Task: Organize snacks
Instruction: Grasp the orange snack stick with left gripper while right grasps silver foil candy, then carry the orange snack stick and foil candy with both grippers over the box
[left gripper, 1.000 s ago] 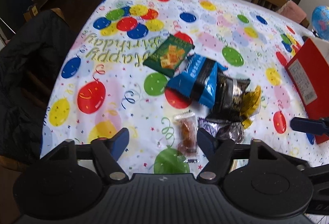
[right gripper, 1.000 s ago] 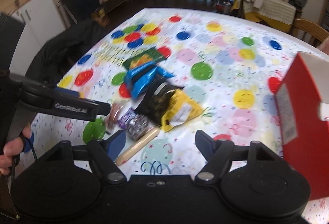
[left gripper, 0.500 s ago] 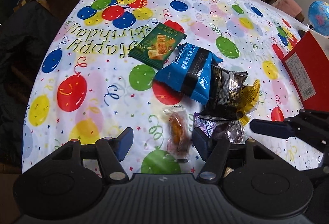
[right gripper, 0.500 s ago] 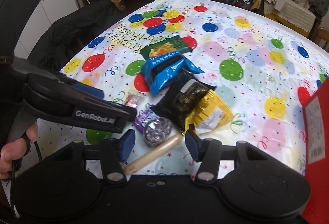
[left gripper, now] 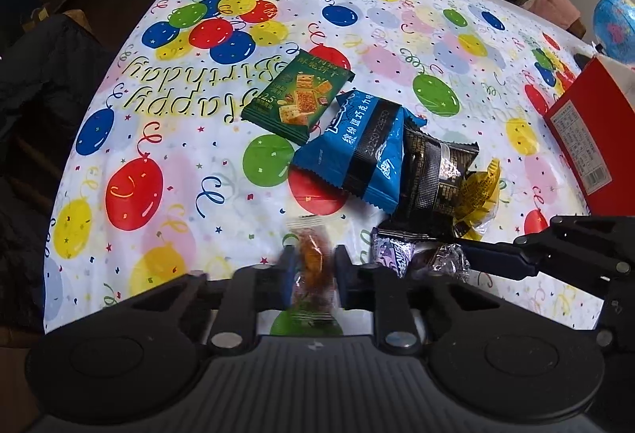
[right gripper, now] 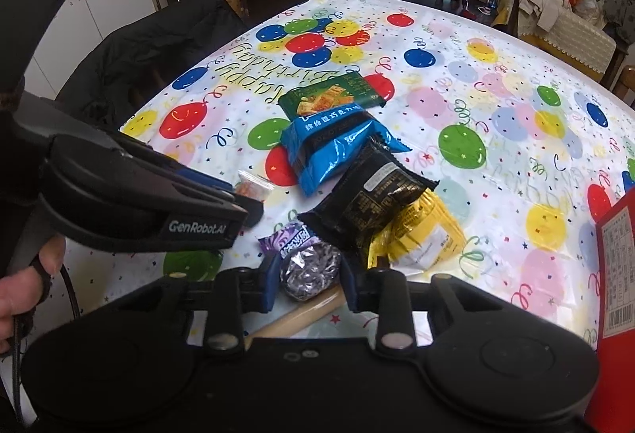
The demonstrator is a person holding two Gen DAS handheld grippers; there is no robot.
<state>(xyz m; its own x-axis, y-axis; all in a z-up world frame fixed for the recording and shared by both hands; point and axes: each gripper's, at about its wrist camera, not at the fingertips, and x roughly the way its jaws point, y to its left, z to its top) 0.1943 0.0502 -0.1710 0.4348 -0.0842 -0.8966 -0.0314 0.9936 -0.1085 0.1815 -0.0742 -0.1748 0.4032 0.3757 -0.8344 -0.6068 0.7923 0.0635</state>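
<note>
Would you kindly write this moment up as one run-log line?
left gripper: shut on orange snack packet | right gripper: jaws closing around purple foil snack | red box: at table edge

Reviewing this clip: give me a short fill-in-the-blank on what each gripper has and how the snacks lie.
1. The left gripper is shut on a small clear packet with an ____ snack inside.
2. The right gripper, jaws closing, has a crinkled ____ foil candy between them.
3. The blue packet overlaps the ____ cracker packet.
4. The black packet lies partly on a ____ one.

Missing words: orange; silver; green; yellow
</note>
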